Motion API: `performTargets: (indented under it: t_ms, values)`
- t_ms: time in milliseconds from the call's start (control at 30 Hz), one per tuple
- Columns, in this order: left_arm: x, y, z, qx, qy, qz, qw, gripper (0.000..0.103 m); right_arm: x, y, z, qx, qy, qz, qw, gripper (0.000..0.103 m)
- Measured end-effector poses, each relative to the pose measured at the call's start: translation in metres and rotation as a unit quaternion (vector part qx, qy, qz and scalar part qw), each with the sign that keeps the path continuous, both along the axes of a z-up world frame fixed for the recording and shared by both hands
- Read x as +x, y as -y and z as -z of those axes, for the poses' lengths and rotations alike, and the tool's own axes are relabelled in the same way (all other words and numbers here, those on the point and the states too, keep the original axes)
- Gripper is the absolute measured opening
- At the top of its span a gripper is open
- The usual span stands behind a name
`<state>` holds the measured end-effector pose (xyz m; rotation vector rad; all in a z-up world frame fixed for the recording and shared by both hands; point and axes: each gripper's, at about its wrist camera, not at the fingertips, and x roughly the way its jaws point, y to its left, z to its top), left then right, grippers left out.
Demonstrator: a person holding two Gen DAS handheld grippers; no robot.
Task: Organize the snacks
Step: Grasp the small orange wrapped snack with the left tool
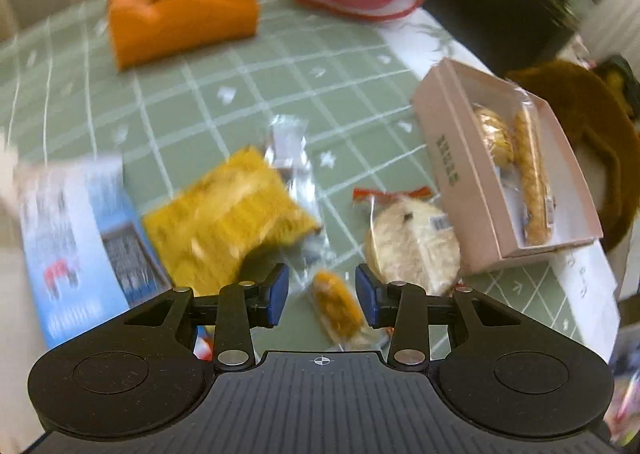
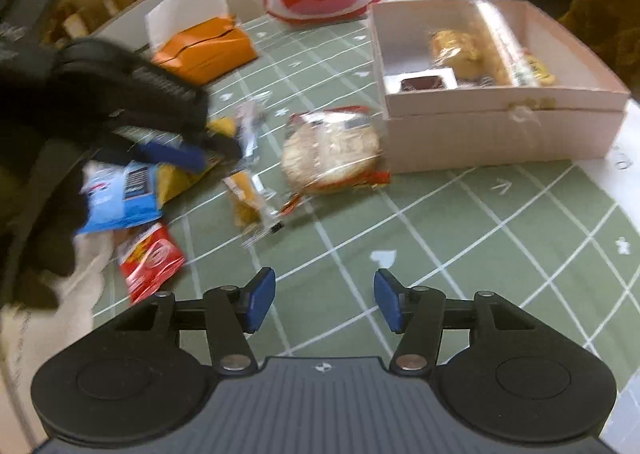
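Looks like the grab step: left hand-held gripper [image 1: 322,296] hangs released over the small orange wrapped snack [image 1: 335,308] on the bench [image 1: 192,102], pink box [image 1: 504,170] at 2 o'clock, right hand-held gripper [image 2: 324,300] released too, so next it should drop and clench.

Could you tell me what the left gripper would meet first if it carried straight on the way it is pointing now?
Most likely the small orange wrapped snack, which lies between the fingertips of the open left gripper. Depth is unclear, so it may reach the green tablecloth beside it instead.
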<state>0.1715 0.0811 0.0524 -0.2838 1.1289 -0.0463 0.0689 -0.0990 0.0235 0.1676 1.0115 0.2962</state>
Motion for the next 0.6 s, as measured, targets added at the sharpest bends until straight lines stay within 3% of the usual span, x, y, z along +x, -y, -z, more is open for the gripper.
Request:
performTargets:
  t_ms: [100,233,333,400,600]
  values:
    - [0.0,0.016,0.012,0.003,-0.01,0.003,0.9999,0.042,-0.003,0.013,0.001,-0.011,0.007,0.019,1.0,0.057]
    - [-0.001,0.038,0.019,0.077,0.008,0.032,0.9965,0.042,0.012,0.036,-0.003,-0.018,0.02,0.032,0.999,0.061]
    - [-0.008,0.044,0.02,0.109,0.022,0.067,0.9916,0.04,0.032,0.038,-0.006,-0.013,0.034,0.02,0.999,0.065]
    - [-0.016,0.041,0.02,0.112,0.026,0.079,0.9902,0.033,0.046,0.033,-0.007,-0.004,0.039,0.006,0.999,0.066]
    - [-0.043,0.029,0.02,0.105,0.036,0.1,0.9887,0.032,0.093,0.004,-0.002,0.031,0.022,-0.037,0.999,0.074]
